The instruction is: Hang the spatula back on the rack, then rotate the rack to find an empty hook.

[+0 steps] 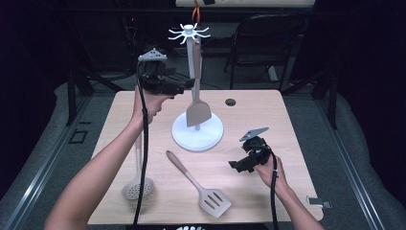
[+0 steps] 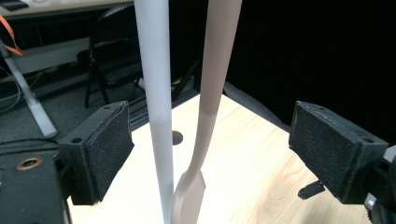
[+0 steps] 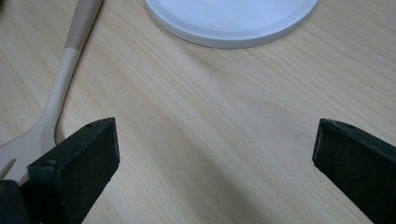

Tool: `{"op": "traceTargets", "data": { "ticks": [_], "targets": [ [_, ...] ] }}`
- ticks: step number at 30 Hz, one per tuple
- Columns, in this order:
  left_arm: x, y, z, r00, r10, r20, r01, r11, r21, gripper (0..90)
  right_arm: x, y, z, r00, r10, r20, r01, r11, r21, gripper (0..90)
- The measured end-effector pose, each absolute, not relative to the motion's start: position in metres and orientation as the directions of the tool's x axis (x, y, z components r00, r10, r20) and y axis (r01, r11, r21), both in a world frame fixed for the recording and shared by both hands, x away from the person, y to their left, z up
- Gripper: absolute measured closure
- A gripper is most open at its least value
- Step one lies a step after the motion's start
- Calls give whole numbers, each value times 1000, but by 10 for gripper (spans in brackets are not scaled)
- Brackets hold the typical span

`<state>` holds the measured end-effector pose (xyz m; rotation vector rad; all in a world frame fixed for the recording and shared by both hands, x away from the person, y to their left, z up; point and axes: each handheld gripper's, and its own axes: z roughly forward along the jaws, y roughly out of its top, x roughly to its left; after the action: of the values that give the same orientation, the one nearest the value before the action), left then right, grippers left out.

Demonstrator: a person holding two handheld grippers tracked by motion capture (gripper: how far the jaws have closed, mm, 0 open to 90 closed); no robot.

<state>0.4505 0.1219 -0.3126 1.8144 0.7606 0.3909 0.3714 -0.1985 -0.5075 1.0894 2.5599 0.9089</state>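
Left gripper [image 2: 205,154], raised beside the utensil stand, has its 2 jaws spread wide and clamps nothing. Between them hangs the solid beige spatula [image 1: 197,103], its handle free of both pads, suspended from the stand's white hook crown [image 1: 189,32]. Just beside that handle rises the white pole [image 2: 154,93], over the round white base [image 1: 210,136]. Right gripper [image 3: 210,168] rests low over the wooden table [image 1: 268,115], jaws wide and empty. Near its left jaw lies the slotted spatula [image 1: 201,184]; a skimmer spoon [image 1: 138,187] lies farther off.
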Motion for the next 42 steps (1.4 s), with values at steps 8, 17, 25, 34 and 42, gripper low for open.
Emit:
{"op": "traceTargets", "data": {
  "ticks": [8,17,25,34,42],
  "targets": [
    [444,122,-298,730,682,-36,250,-219,943,330,372,-196,-509,-716,697,31,569,557,604,7],
    [443,121,-284,708,706,2,196,-199,960,708,373,-195,-512,-718,695,32,570,562,600,13],
    [445,115,-270,697,715,42,153,-206,966,875,372,-194,-512,-719,694,20,566,570,596,16],
    [446,109,-259,693,718,58,130,-204,970,898,371,-195,-511,-720,694,5,560,577,595,18],
    [448,108,-256,683,728,62,126,-202,971,899,370,-195,-510,-721,693,17,563,571,598,19]
  ]
}}
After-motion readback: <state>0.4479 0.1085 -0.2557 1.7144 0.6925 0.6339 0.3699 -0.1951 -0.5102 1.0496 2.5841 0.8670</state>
